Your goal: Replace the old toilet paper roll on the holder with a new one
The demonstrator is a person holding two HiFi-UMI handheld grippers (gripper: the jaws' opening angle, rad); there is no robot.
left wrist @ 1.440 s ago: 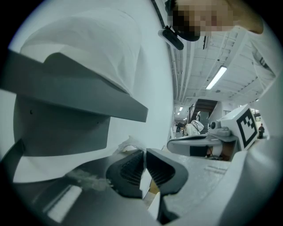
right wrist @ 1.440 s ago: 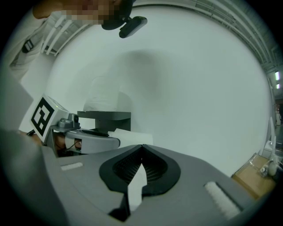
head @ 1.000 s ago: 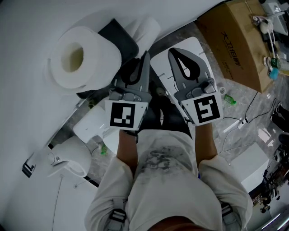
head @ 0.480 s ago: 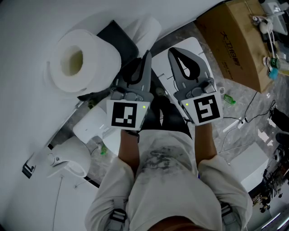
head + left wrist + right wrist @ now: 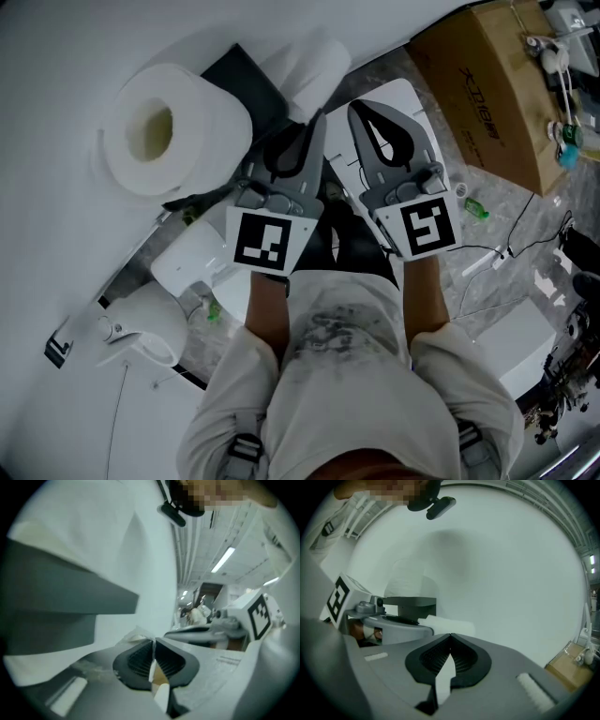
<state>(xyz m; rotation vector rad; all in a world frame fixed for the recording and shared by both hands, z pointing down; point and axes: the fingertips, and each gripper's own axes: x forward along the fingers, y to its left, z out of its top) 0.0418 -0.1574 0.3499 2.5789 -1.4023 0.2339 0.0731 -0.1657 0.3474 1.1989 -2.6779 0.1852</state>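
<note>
Left gripper [image 5: 312, 122] pinches the small toilet roll [image 5: 316, 62]

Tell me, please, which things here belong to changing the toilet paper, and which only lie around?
For the job:
- large roll at the wall
- dark holder
- small roll, pinched by the left hand-held gripper

Lying about:
- cardboard box
- green item on the floor
- white cable

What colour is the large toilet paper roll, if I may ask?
The roll is white; head view shows it best.
</note>
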